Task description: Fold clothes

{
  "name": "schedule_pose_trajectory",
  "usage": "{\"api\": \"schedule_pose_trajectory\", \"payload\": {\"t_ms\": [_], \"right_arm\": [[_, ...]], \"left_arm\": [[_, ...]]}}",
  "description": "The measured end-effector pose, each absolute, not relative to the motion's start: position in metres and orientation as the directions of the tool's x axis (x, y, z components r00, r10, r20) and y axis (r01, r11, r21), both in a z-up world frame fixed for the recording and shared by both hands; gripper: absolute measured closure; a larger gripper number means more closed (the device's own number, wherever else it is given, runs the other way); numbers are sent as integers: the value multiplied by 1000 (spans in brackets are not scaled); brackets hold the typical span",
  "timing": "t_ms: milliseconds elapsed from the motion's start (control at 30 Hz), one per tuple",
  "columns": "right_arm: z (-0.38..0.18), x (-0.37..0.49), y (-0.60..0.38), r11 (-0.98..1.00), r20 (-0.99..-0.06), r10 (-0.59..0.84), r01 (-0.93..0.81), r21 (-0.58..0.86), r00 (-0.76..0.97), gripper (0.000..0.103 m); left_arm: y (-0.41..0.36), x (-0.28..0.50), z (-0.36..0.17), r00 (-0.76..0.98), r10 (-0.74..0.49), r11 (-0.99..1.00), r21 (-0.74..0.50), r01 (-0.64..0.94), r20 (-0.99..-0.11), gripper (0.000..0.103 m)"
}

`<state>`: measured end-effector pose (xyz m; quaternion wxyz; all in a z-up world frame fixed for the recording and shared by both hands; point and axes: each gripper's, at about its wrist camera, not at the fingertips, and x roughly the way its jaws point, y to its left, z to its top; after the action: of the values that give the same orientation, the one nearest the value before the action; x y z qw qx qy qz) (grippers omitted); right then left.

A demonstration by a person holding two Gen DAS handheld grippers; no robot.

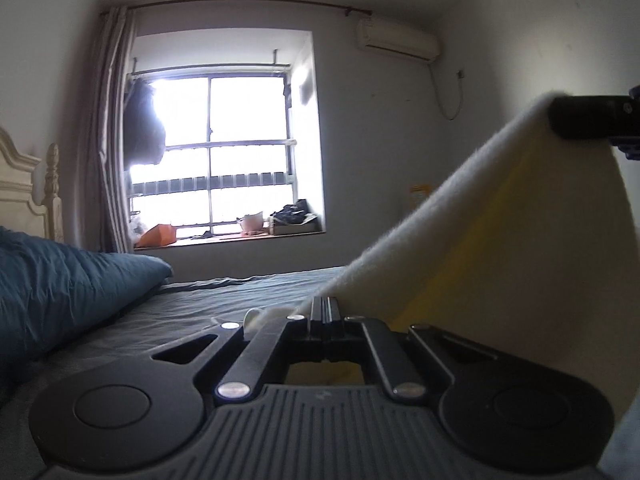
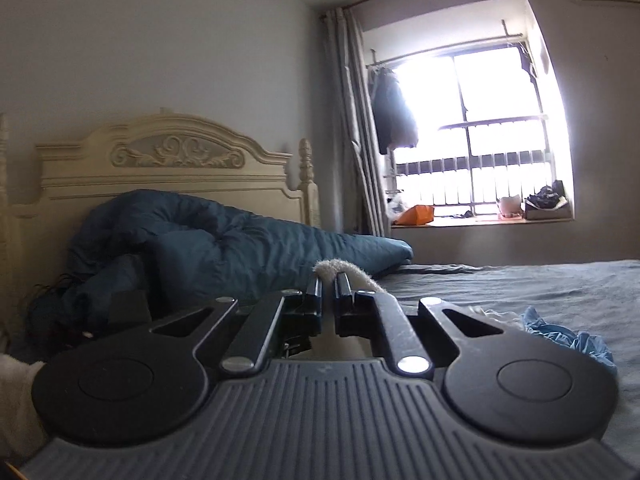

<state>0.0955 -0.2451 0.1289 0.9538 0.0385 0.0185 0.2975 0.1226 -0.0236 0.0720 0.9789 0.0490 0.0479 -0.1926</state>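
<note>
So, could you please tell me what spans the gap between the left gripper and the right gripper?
In the left wrist view, the fuzzy cream cloth stretches taut from the left gripper up to the right gripper; both are shut on it.

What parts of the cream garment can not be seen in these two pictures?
- Left wrist view: cream garment runs off the right edge; the left gripper body hides its lower part.
- Right wrist view: only a fuzzy edge shows above the right gripper; its body hides the rest.
</note>
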Motion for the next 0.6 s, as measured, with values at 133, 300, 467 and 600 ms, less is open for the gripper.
{"api": "schedule_pose_trajectory", "payload": {"t_ms": [133,300,467,600], "right_arm": [[128,18,-254,788,-8,609,-604,119,793,99],[100,-75,-265,785,-50,614,-603,142,788,99],[46,-131,-289,830,-104,535,-499,249,839,99],[-15,-147,-310,865,-206,444,-356,355,872,98]], "left_arm": [[-24,54,71,891,-435,897,24,441,-132,102],[-29,-23,54,857,-490,867,12,498,-159,102],[-37,-58,18,833,-500,860,-20,511,-235,102],[-36,-65,-16,829,-475,873,-41,486,-296,99]]}}
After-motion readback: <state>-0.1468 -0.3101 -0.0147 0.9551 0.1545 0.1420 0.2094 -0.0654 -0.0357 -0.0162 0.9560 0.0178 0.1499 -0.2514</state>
